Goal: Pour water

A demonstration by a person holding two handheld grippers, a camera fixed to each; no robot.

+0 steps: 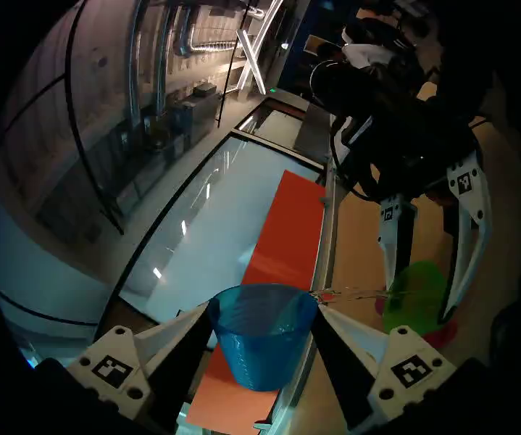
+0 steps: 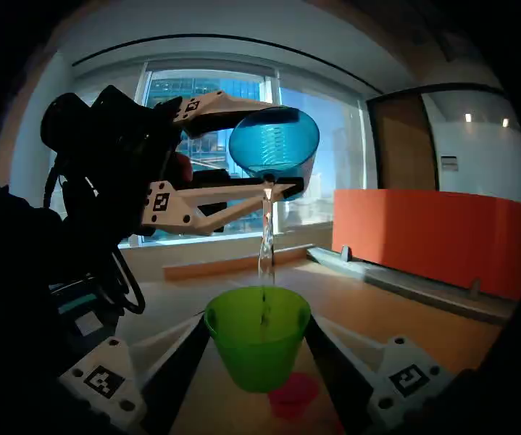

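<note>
Left gripper view: the left gripper (image 1: 262,315) holds a blue cup (image 1: 260,351), one finger pressing on each side of its wall, near and centre. The cup is see-through, ribbed plastic. A thin stream of water (image 1: 347,294) runs from its rim to the right, toward a green cup (image 1: 418,286). The right gripper (image 1: 419,306) holds that green cup between its white fingers, at the right and a little farther off. An orange panel (image 1: 289,225) stretches away behind the blue cup.

Right gripper view: the green cup (image 2: 258,348) sits near and centre, clamped between the right gripper's (image 2: 258,330) two fingers. Above it, the left gripper (image 2: 289,148) holds the blue cup (image 2: 271,141) tipped over, mouth toward the camera. The water (image 2: 266,243) drops straight from its lip into the green cup. A pink patch (image 2: 293,395) lies on the wooden table (image 2: 390,319) just below. A bright window (image 2: 209,80) stands far behind.

Both cups look light, thin and smooth, so they probably flex under a hard squeeze and could slip along their tapered walls. The mid-wall, just below the rim, seems the safest hold. The green cup will likely grow heavier as it fills.
</note>
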